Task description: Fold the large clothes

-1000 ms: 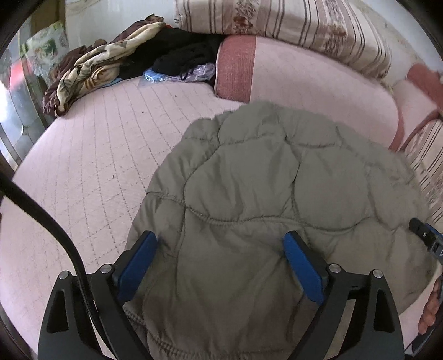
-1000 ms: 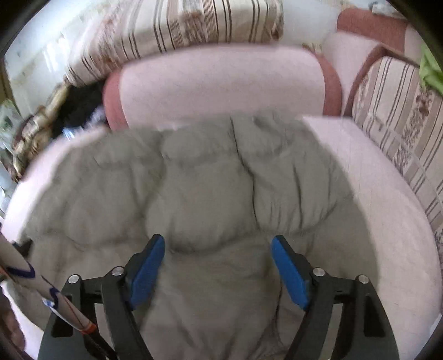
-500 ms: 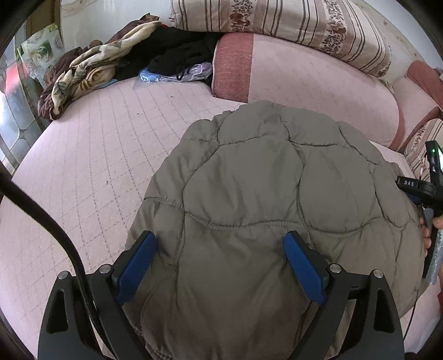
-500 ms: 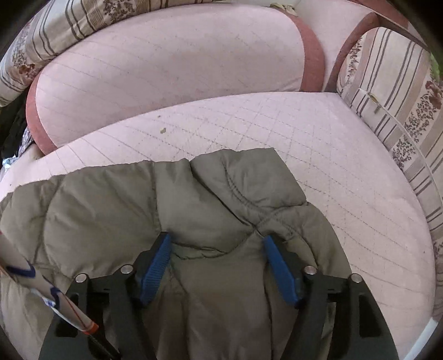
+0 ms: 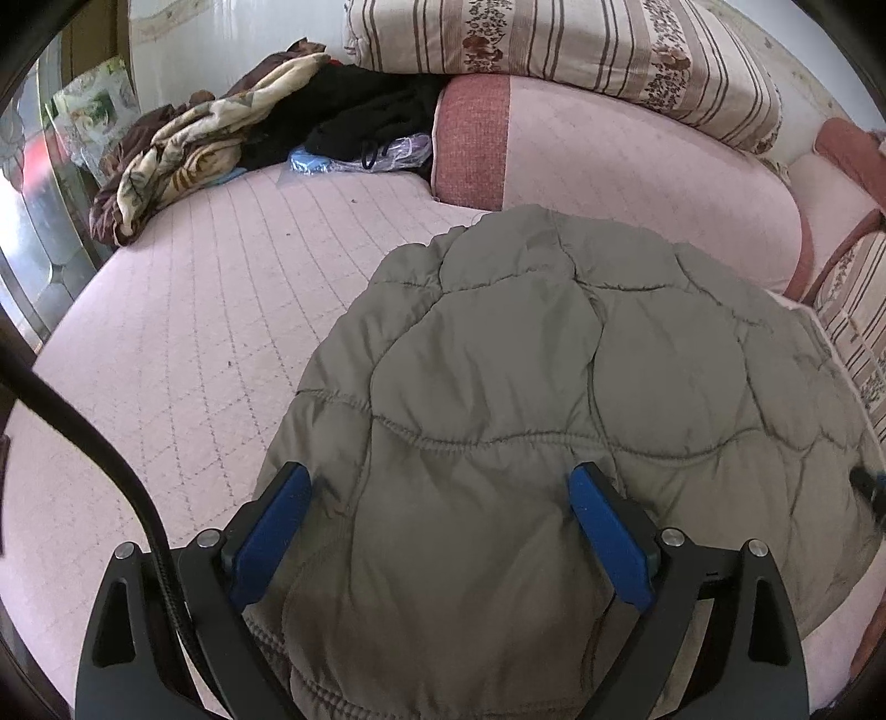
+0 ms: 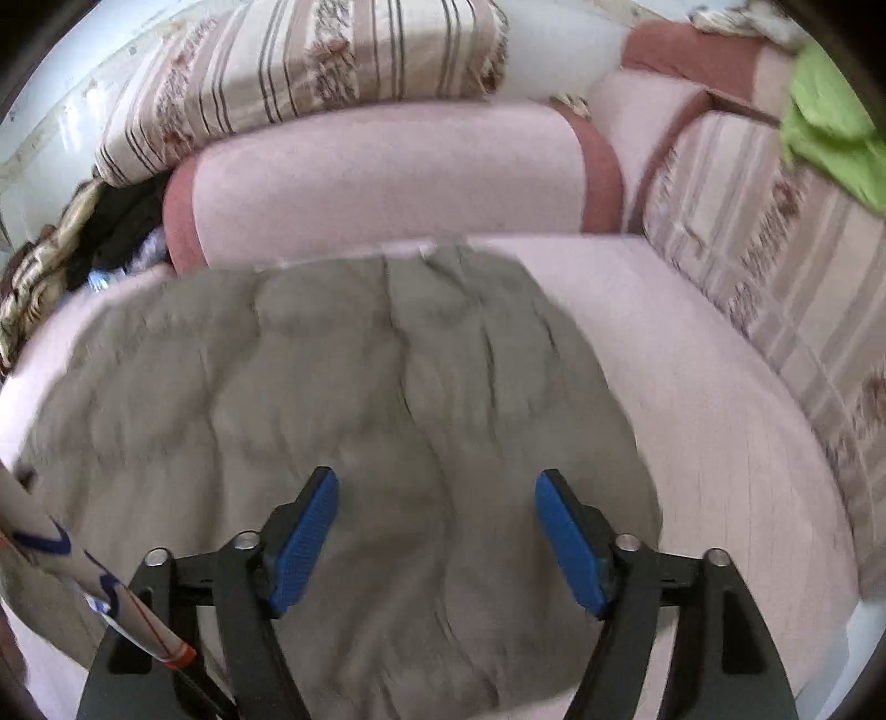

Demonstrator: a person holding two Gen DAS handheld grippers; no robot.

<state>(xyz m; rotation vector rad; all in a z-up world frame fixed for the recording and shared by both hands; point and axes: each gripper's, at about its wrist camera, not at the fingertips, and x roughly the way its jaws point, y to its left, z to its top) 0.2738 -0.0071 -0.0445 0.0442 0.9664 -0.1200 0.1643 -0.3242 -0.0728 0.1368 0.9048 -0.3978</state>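
Observation:
An olive-grey quilted jacket [image 5: 554, 387] lies spread on the pink quilted seat [image 5: 194, 332], its padded back facing up. My left gripper [image 5: 440, 476] hovers over the jacket's near edge, wide open, its blue pads [image 5: 271, 526] not pressing the cloth. In the blurred right wrist view the same jacket [image 6: 332, 376] fills the middle. My right gripper [image 6: 436, 479] hangs above its right part and its jaws are opening. The cloth lies below them, not pinched.
A heap of clothes [image 5: 221, 138] lies at the back left. A pink bolster [image 5: 637, 166] and striped cushions [image 5: 554, 50] line the back. More striped cushions [image 6: 775, 304] and a green cloth [image 6: 830, 111] stand on the right. A black cable [image 5: 83, 432] crosses the lower left.
The right gripper was low over a jacket corner with narrower jaws; now it has pulled back, shows more of the jacket, and its jaws stand wider. The left gripper barely moved.

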